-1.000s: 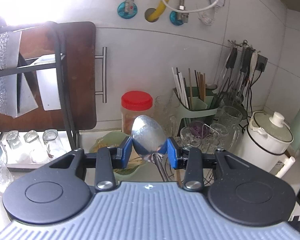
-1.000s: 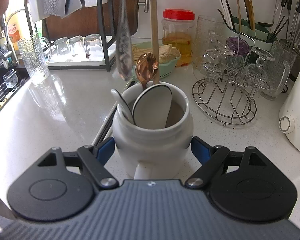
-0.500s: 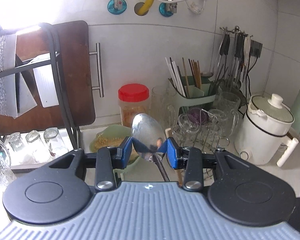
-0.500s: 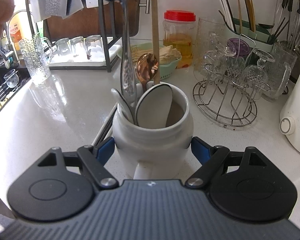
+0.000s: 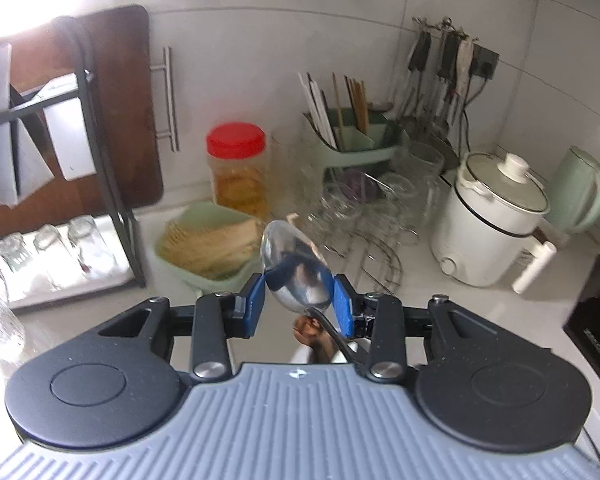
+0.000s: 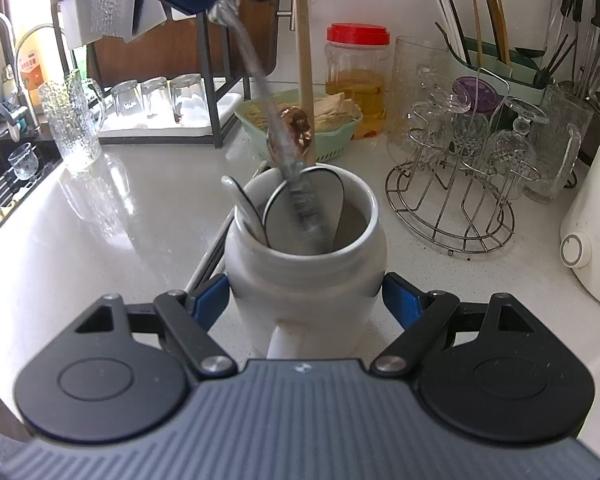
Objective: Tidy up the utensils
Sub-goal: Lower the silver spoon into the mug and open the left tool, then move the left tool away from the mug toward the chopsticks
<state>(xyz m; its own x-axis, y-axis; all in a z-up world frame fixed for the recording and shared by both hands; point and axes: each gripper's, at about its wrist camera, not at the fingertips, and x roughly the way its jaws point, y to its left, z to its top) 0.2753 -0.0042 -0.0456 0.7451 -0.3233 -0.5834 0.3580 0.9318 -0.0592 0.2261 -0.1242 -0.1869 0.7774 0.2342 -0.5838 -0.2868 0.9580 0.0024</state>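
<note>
Two grippers: left gripper [image 5: 299, 304] clamps silver spoon [image 5: 294, 270]; right gripper [image 6: 305, 300] clamps white crock [image 6: 303, 260].

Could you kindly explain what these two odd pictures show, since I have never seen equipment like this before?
There is no robot here: a person holds a pair of hand-operated tongs in each hand, and each carries a wide-angle camera looking along its fingers. The grey and black shapes at the bottom are the tools themselves.

One picture comes from the left tongs, whose blue pads grip a silver spoon by its bowl. The other comes from the right tongs, clamped around a white ceramic jar on the pale countertop. There the spoon's handle angles down into the jar among other utensils. Behind stand a red-lidded jar, a wire glass rack and a green basket.
</note>
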